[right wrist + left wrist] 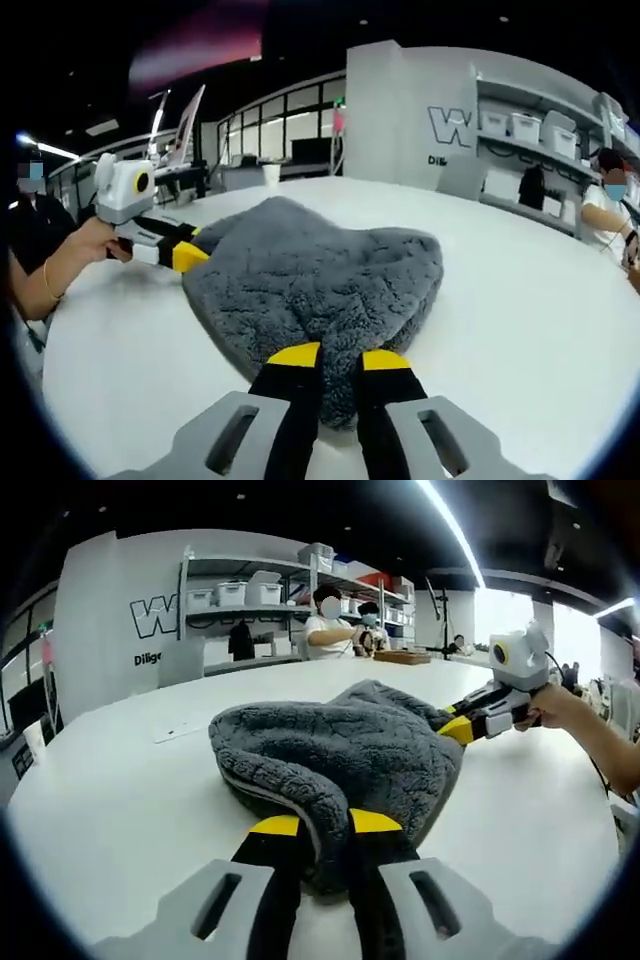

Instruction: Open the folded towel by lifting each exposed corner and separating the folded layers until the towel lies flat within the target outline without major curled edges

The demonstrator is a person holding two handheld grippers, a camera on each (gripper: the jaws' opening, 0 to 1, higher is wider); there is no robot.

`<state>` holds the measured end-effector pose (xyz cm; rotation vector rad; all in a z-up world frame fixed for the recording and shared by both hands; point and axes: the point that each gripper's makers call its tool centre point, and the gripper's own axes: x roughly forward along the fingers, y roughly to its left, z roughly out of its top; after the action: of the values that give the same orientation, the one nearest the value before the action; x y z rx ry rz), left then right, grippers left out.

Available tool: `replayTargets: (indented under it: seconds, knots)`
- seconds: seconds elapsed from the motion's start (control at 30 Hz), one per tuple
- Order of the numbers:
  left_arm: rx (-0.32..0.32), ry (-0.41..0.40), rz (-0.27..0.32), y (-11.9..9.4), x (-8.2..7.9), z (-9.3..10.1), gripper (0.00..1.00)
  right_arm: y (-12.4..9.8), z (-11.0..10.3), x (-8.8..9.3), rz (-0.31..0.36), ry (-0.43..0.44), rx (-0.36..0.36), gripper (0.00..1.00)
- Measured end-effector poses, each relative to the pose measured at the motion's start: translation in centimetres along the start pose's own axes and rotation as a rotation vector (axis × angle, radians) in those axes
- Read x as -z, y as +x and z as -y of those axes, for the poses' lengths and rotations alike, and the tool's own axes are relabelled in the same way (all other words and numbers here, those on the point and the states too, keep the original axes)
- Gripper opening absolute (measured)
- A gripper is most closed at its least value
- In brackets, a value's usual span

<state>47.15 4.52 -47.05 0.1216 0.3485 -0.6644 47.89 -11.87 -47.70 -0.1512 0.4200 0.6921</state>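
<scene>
**Both grippers pinch opposite edges of the grey towel on the white table**

Left gripper view: the left gripper has its yellow-tipped jaws drawn close on the near edge of the folded grey towel, with a thick fold of pile nipped between them. The towel lies bunched and humped on the white table, its layered edge showing along the near left side. At the far right edge, the right gripper comes in, held by a person's hand, its tips at the towel's rim. Bare tabletop spreads wide to the left and right. Shelves with bins and two seated people are well beyond the table.

Right gripper view: the right gripper pinches the near edge of the towel, jaws almost together around the pile. The left gripper grips the far left edge. Open table lies all around.
</scene>
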Motion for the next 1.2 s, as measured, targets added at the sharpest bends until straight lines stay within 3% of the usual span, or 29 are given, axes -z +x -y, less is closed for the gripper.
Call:
replayTargets:
  seconds: [0.2, 0.47, 0.53, 0.6, 0.67, 0.87, 0.93, 1.1, 1.2]
  knots:
    - [0.028, -0.047, 0.008, 1.0, -0.1, -1.2, 0.13, 0.9, 0.5, -0.4, 0.011, -0.001, 0.005, 0.06]
    - [0.016, -0.053, 0.000, 1.1, -0.4, -1.1, 0.14, 0.7, 0.6, -0.7, 0.004, -0.014, 0.012, 0.08]
    - [0.018, -0.069, 0.016, 0.7, -0.9, -1.1, 0.16, 0.5, 0.6, -1.0, 0.000, -0.052, 0.015, 0.09]
    - [0.000, -0.171, 0.052, 0.3, -1.6, -1.7, 0.19, 0.3, 0.7, -1.3, 0.005, -0.030, 0.014, 0.11]
    - [0.003, -0.207, 0.060, -0.1, -1.8, -2.0, 0.21, 0.1, 0.8, -1.6, 0.009, 0.003, 0.018, 0.13]
    - [0.016, -0.196, 0.076, -0.8, -2.8, -2.1, 0.21, -0.1, 1.2, -3.4, 0.048, 0.004, 0.017, 0.15]
    - [0.050, -0.224, 0.110, -0.9, -3.3, -1.8, 0.21, 0.0, 1.5, -3.6, 0.042, 0.007, 0.023, 0.17]
    - [0.048, -0.252, 0.096, -1.5, -2.6, -2.3, 0.25, 0.0, 1.8, -3.6, 0.037, 0.031, 0.003, 0.20]
    - [0.047, -0.272, 0.118, -2.1, -3.0, -2.7, 0.27, -0.2, 2.1, -3.8, 0.046, 0.052, -0.003, 0.22]
